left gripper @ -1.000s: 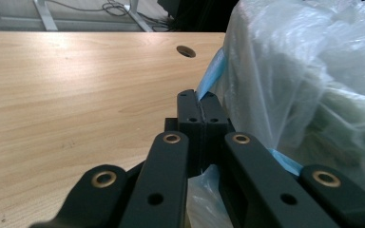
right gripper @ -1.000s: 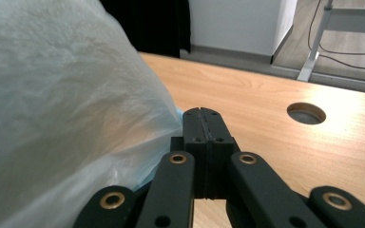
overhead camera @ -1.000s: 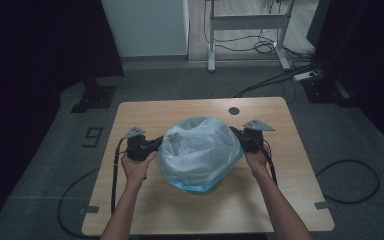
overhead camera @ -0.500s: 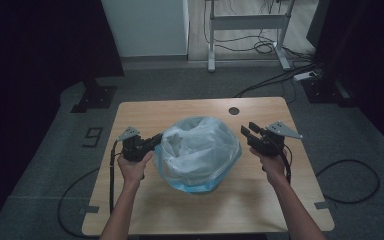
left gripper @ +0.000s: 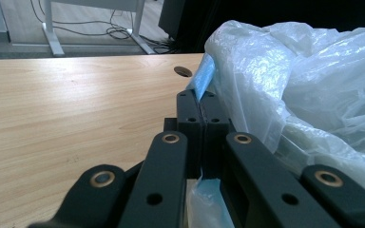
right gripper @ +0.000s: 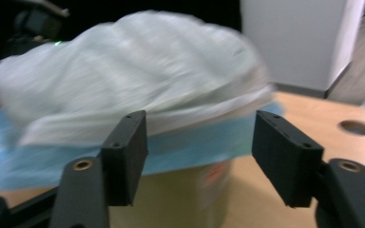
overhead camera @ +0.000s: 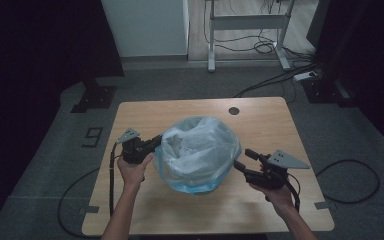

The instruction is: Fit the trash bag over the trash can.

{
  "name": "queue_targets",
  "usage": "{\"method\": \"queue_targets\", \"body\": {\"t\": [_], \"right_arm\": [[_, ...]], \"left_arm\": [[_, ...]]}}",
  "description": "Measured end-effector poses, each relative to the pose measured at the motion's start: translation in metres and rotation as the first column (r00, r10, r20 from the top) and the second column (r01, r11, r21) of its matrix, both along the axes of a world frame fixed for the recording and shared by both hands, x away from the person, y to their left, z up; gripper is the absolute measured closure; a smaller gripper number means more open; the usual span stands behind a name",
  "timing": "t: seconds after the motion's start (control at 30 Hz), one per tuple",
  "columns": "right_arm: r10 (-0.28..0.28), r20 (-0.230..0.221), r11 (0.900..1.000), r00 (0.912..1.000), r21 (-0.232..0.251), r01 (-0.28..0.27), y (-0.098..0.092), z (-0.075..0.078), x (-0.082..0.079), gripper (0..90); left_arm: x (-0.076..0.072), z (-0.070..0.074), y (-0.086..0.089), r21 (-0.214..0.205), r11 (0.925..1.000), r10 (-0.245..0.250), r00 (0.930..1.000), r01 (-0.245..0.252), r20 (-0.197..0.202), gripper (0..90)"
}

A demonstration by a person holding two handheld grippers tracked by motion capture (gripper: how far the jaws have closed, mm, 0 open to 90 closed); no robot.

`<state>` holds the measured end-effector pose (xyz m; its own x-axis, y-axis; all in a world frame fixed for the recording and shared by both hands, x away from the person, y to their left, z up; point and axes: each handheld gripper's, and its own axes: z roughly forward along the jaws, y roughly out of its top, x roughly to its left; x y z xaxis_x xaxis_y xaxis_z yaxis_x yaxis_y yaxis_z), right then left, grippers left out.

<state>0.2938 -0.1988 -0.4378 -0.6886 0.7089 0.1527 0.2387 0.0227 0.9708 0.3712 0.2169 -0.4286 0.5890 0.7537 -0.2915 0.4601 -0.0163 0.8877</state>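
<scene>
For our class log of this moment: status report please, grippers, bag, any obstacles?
Left gripper shut on bag's blue rim. Right gripper open, jaws just opened, clear of the bag. Bag drapes a pale bucket. Table has nothing in the way.

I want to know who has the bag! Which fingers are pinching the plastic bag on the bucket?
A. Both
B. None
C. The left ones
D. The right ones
C: in the left gripper view, the left gripper is shut on the bag's blue edge, while the right gripper has just been opening, with nothing pinched between its fingers.
</scene>
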Motion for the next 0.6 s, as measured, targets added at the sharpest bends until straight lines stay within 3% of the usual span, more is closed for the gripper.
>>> {"method": "queue_targets", "body": {"t": [0.17,0.27,0.43,0.5,0.6], "right_arm": [[0.046,-0.009,0.9987,0.9989,-0.021,-0.047,0.022,-0.007,-0.028,30.4],[0.037,0.000,0.9982,0.9993,-0.048,-0.037,0.035,-0.007,-0.039,27.2],[-0.009,0.002,0.9987,1.0000,-0.051,0.009,0.052,0.000,-0.052,22.6],[-0.035,0.012,0.9966,0.9993,-0.075,0.035,0.059,-0.001,-0.055,21.6],[-0.089,0.026,0.9904,0.9957,-0.105,0.091,0.067,-0.004,-0.055,27.1]], "left_arm": [[-0.002,-0.003,0.000,0.005,1.0000,0.002,1.0000,-0.002,0.000,88.8],[-0.004,-0.003,0.000,0.000,1.0000,0.008,1.0000,-0.008,0.005,88.9],[-0.007,-0.002,0.001,-0.002,1.0000,0.009,0.9999,-0.009,0.013,89.0],[-0.008,-0.002,0.001,-0.008,0.9999,0.010,0.9999,-0.010,0.014,89.0],[-0.010,-0.003,0.001,-0.012,0.9999,0.005,0.9998,-0.005,0.018,89.0]]}}
